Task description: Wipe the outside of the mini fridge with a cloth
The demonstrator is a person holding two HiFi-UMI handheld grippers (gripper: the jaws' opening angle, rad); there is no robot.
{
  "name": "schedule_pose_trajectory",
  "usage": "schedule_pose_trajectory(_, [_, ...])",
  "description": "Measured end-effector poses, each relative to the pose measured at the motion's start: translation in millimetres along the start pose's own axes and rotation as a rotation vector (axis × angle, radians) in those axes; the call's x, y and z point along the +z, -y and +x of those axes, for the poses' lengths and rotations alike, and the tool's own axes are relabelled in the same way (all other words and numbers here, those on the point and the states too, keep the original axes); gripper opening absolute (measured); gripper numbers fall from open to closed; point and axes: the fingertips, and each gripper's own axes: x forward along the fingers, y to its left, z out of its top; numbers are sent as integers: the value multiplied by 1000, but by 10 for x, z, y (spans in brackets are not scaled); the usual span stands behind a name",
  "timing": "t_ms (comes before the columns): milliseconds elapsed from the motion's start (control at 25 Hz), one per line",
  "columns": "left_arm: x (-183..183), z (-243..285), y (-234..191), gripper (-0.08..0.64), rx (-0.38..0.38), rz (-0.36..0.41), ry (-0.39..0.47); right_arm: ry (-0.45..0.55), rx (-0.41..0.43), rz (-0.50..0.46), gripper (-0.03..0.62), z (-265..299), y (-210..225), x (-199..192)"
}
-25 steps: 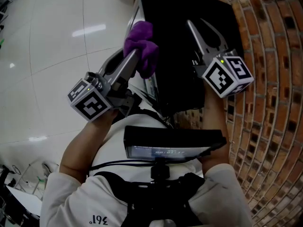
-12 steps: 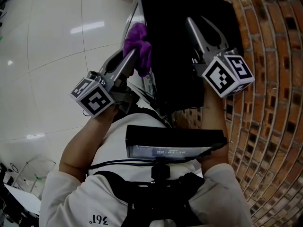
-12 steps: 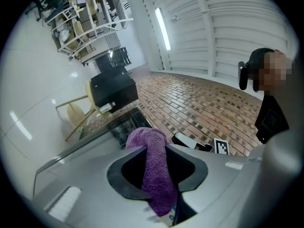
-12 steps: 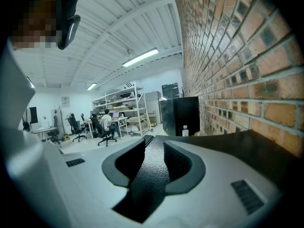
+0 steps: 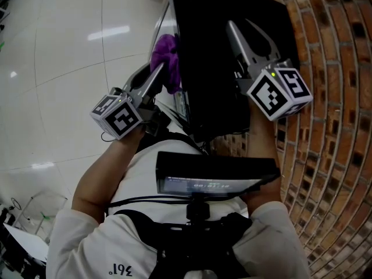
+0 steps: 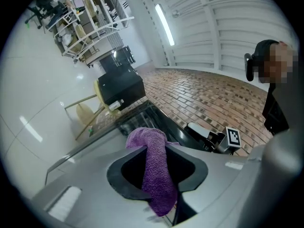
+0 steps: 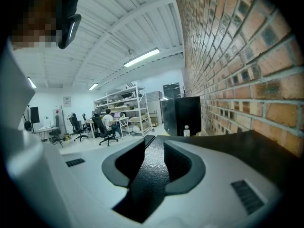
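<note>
Black mini fridge point(image 5: 215, 51), boxy, with a pebbled top, set close against a brick wall point(image 5: 331, 127) on pale floor tiles point(image 5: 58, 68). Clamped in the closed jaws of the left gripper point(image 5: 160, 71): a purple terry cloth point(image 5: 167, 51), bunched at the tips, tail hanging loose, pressed to the fridge's left face just under the top edge. Over the fridge top, the right gripper point(image 7: 154, 140), jaws a narrow gap apart, gripping nothing.
</note>
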Motion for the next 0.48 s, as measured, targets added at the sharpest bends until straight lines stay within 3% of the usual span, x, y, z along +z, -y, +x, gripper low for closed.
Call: schedule_pose_trajectory(480, [-155, -10, -308, 106, 63, 37, -22, -6, 23, -7, 117, 7, -31, -5])
